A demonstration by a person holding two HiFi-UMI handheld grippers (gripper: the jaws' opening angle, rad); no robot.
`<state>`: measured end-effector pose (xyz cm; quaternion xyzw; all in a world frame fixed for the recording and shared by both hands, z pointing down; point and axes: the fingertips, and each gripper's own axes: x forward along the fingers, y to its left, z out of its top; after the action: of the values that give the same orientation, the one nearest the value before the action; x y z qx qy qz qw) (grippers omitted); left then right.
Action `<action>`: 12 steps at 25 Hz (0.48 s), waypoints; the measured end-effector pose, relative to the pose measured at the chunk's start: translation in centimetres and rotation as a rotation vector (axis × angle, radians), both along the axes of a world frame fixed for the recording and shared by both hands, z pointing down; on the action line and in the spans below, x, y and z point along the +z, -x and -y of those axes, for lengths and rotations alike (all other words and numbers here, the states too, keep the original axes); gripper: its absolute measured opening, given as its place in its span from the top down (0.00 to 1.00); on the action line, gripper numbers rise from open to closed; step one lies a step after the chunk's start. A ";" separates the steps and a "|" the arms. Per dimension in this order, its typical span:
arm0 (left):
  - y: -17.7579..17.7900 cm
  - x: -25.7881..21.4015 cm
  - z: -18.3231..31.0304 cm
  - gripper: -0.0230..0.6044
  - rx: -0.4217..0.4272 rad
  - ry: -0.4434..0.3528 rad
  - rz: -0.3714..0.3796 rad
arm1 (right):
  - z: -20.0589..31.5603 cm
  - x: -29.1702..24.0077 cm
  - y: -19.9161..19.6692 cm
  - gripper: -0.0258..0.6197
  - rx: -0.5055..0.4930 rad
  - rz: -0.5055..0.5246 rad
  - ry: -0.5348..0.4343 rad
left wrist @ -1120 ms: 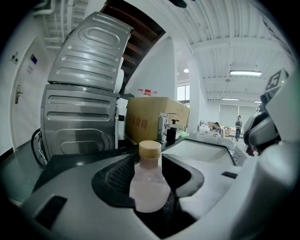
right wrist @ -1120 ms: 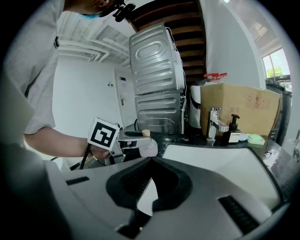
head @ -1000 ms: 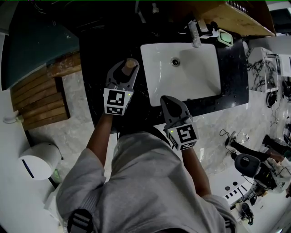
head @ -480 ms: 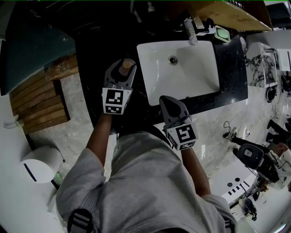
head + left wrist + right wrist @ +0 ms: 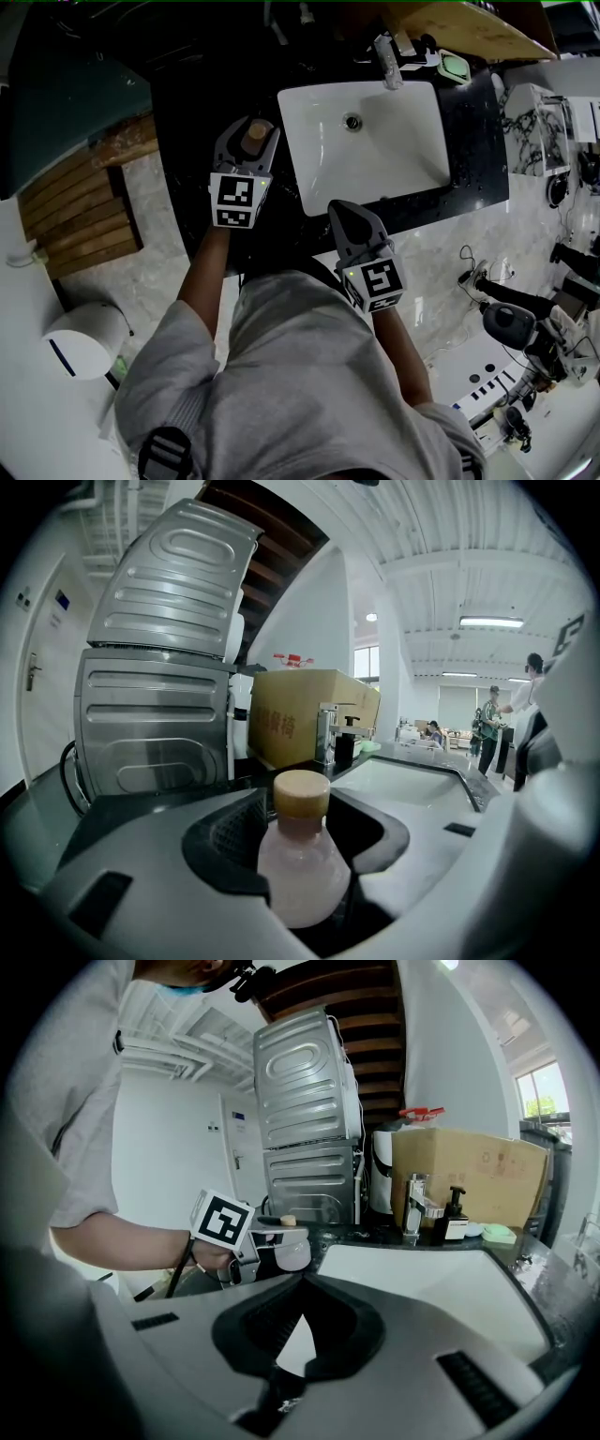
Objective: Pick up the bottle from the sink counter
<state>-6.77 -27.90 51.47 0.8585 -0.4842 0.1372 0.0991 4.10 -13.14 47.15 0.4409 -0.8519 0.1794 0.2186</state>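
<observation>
Pink-tinted plastic bottle point(image 5: 302, 864) with a tan cap is standing upright on the dark counter point(image 5: 192, 112), just left of the white sink point(image 5: 403, 141). The left gripper point(image 5: 251, 133) is reaching around it. Its jaws have just been opening and are spreading wide, with the bottle between them but not visibly squeezed. The right gripper point(image 5: 300, 1281) is hovering over the near edge of the counter, its jaw tips pressing together on nothing.

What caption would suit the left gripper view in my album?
Tan-capped bottle stands between the jaws of the left gripper, which have just been opening, beside the white sink.
</observation>
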 end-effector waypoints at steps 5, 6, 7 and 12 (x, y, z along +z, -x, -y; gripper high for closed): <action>0.0 0.1 0.1 0.68 -0.004 0.008 0.011 | -0.2 0.2 -0.2 0.95 0.005 -0.001 0.010; 0.0 0.1 0.1 0.68 -0.003 0.008 0.012 | -0.1 0.2 -0.2 0.95 0.007 0.002 0.007; -0.1 0.1 0.1 0.68 -0.002 0.008 0.014 | -0.1 0.1 -0.2 0.95 0.009 0.005 0.002; -0.1 0.1 0.2 0.68 -0.011 0.019 0.023 | -0.3 0.4 -0.3 0.95 -0.005 -0.007 0.015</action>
<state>-6.68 -28.14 51.60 0.8532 -0.4886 0.1513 0.1024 4.44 -12.83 47.52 0.4378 -0.8508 0.1835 0.2252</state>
